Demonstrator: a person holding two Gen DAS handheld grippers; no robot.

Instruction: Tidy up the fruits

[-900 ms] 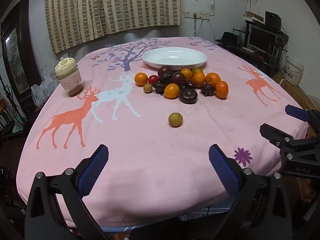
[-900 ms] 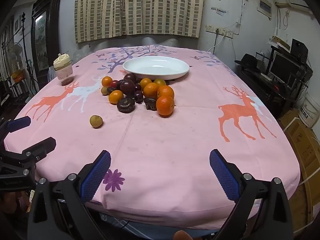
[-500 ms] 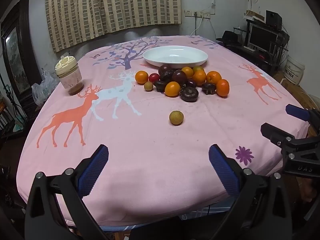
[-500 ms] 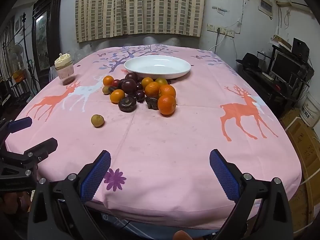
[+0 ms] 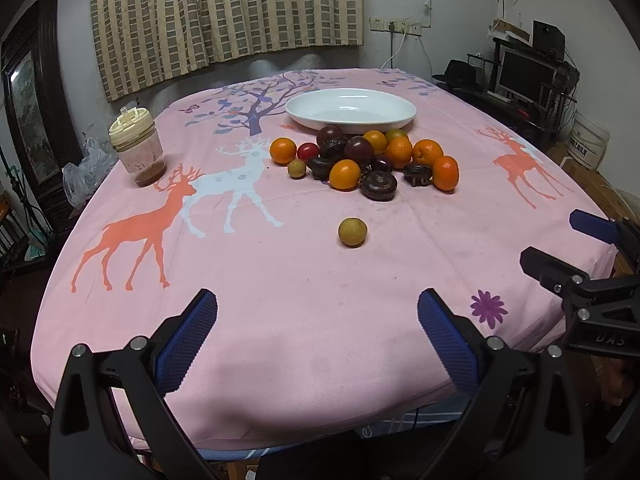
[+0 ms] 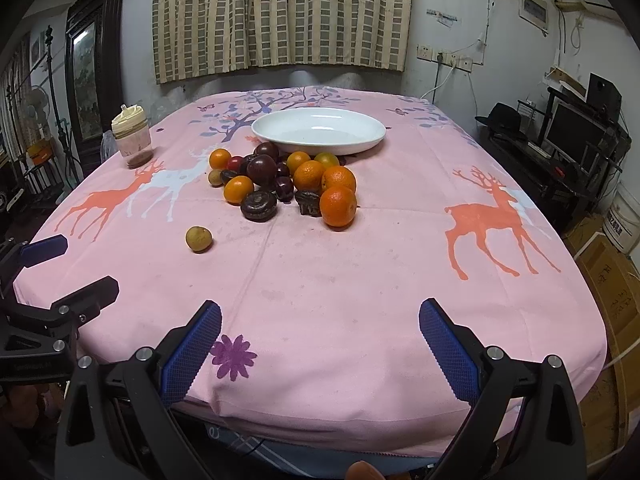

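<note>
Pink tablecloth with deer and tree print is covering the table, soft woven fabric, creased down the middle. Nothing is standing between either gripper and the fruit.

Fruit pile is sitting ahead of the left gripper, slightly to its right; from the right gripper it is lying ahead and slightly left. Pile is mixing round, dimpled oranges, smooth dark purple plums, one small red fruit and a few dark brown, ridged, flattened pieces. White oval dish is sitting just behind the pile, glossy, shallow, looking empty.

One small round yellow-brown fruit is lying alone, apart from the pile, nearest to the left gripper and almost straight ahead of it; from the right gripper it is sitting ahead-left.

Clear plastic jar with a cream spouted lid is standing far ahead-left of both grippers, brown residue at the bottom. Striped curtain is hanging behind the table, monitor shelf is standing off to the right.

Both grippers are hovering over the near table edge, angled down, blue ribbed pads spread fully wide, gripping nothing and touching nothing. Each one is showing at the edge of the other's view
</note>
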